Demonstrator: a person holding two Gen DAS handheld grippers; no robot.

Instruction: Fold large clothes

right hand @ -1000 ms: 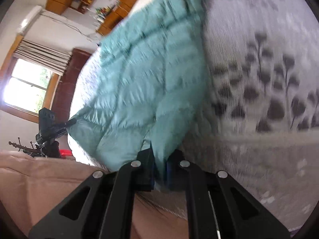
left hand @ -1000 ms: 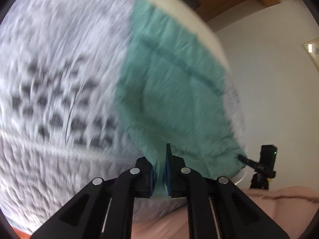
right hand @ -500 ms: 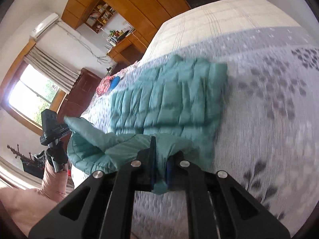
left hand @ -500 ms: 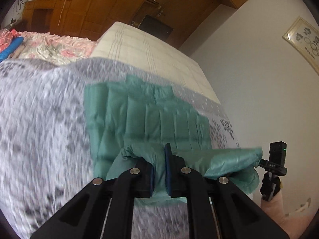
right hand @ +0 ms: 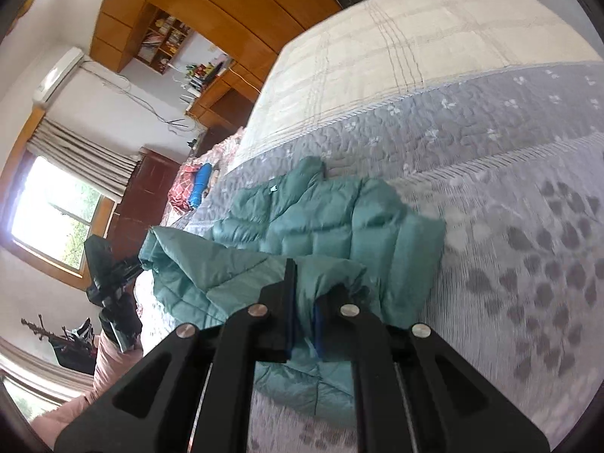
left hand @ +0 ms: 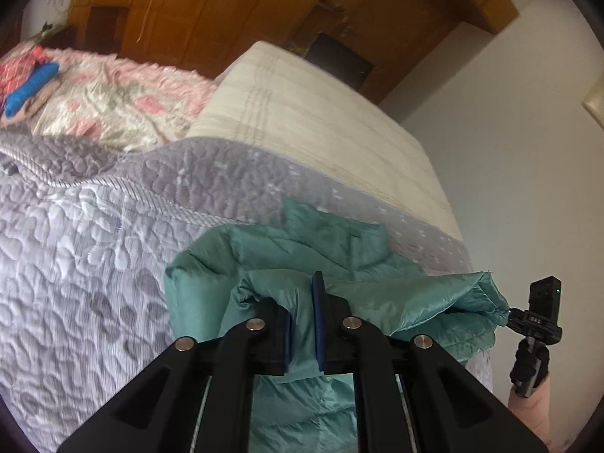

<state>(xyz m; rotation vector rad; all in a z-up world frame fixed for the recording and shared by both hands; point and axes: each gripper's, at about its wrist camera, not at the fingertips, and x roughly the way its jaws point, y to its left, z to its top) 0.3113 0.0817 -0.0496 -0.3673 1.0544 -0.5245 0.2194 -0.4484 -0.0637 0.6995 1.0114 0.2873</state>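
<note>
While the left gripper (left hand: 304,324) and right gripper (right hand: 302,321) each pinch the teal jacket's (right hand: 328,222) hem above the quilted bed (right hand: 509,143) — uneven travel risks a skewed fold, since slippery fabric may slip free.

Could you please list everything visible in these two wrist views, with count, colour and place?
puffer jacket: one, teal, lying on the quilt, its near edge lifted by both grippers
quilt: one, grey with leaf print, covering the near part of the bed
mattress: one, cream with thin stripes, bare beyond the quilt
floral blanket: one, pink and white, bunched at the bed's far left
blue roll: one, blue, on the folded clothes beside the floral blanket
air conditioner: one, white, high on the wall
window: one, bright, wood-framed, left wall
wardrobe: one, brown wood, behind the bed
left gripper: one, black, shut on the jacket
right gripper: one, black, shut on the jacket
</note>
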